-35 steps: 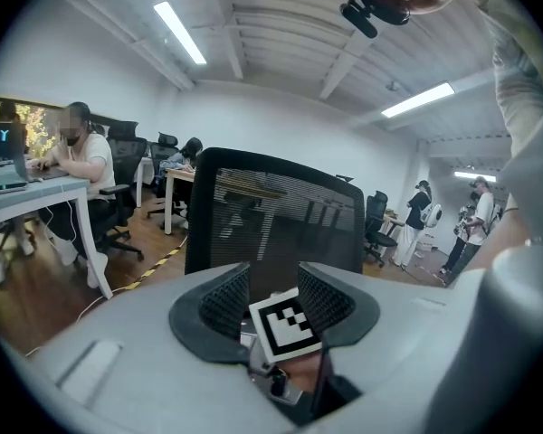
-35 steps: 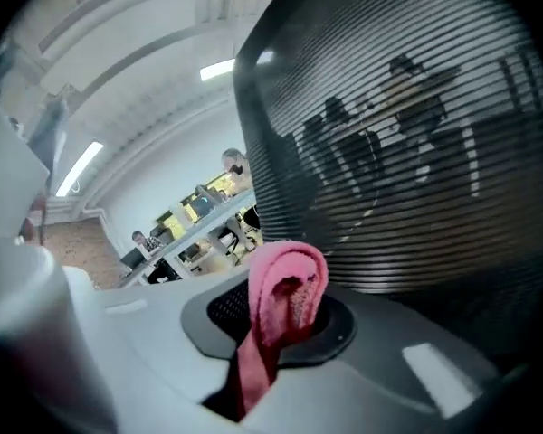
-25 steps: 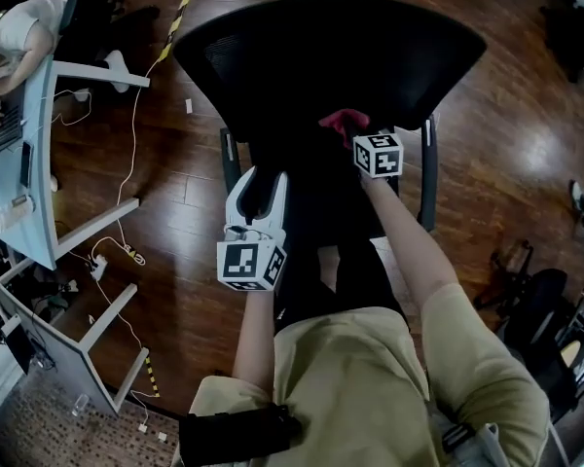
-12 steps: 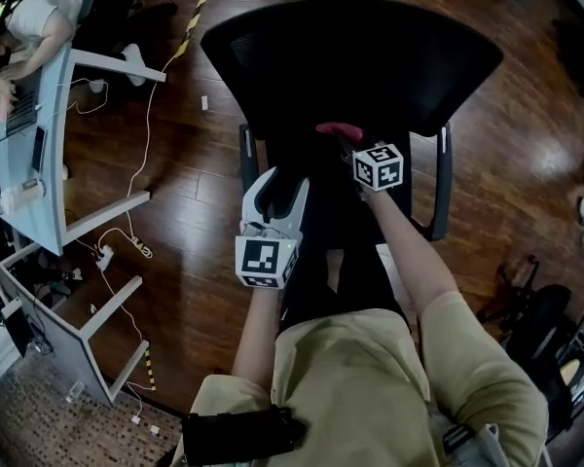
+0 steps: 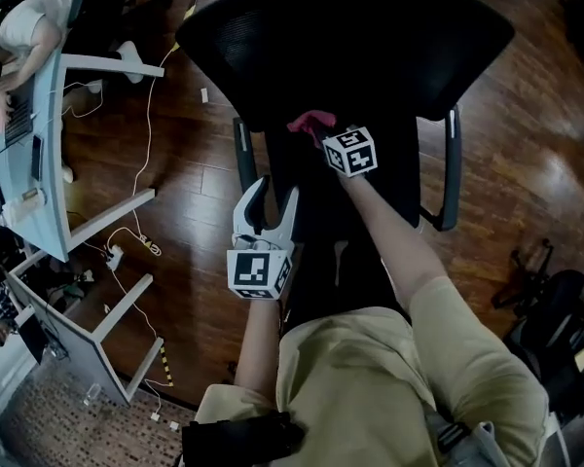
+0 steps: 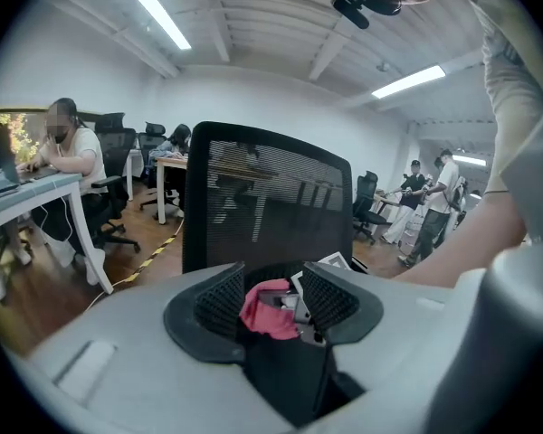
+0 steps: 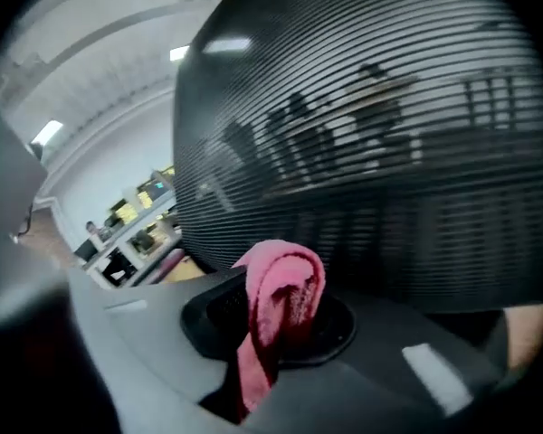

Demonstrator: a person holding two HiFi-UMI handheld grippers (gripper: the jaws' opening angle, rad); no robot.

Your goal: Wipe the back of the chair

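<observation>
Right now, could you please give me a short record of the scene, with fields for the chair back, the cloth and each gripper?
chair back: black mesh, upright
cloth: pink, folded over
right gripper: shut on the cloth, close to the mesh; contact cannot be told
left gripper: jaws apart, nothing held, off to the side and clear of the chair back
</observation>
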